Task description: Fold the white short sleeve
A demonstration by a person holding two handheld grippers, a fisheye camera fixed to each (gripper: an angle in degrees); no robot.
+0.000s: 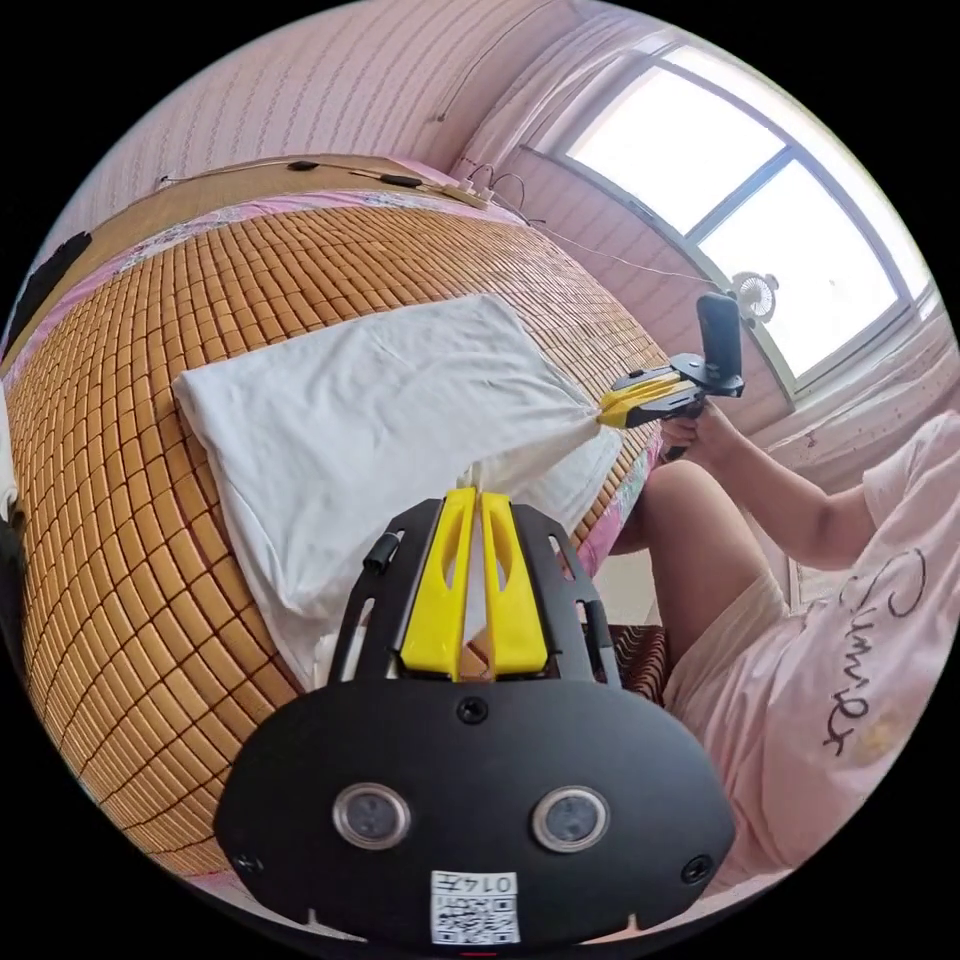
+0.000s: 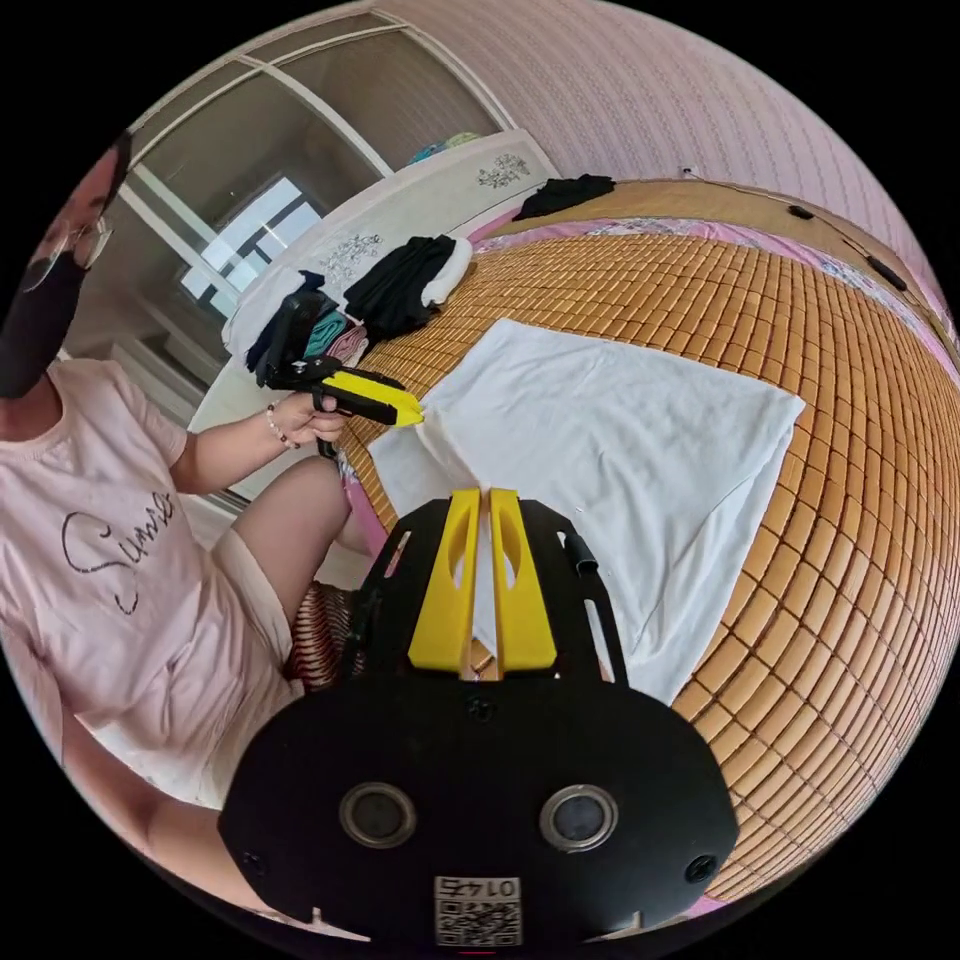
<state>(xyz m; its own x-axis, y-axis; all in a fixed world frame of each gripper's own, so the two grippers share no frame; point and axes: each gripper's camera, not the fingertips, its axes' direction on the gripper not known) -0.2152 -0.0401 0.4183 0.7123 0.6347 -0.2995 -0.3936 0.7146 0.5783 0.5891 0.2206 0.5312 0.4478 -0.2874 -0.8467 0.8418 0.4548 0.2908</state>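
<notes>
The white short sleeve shirt [image 1: 380, 400] lies flat on the bamboo mat [image 1: 150, 520] covering the bed, folded into a smooth rectangle with its near edge at the bedside. The left claw [image 1: 478, 495] has its yellow jaws together, clamped on the shirt's near edge. The right claw [image 2: 478, 495] is likewise pressed together on the same near edge, further right, drawing the cloth into a small peak. Dark clothes [image 2: 400, 275] sit at the mat's far left.
</notes>
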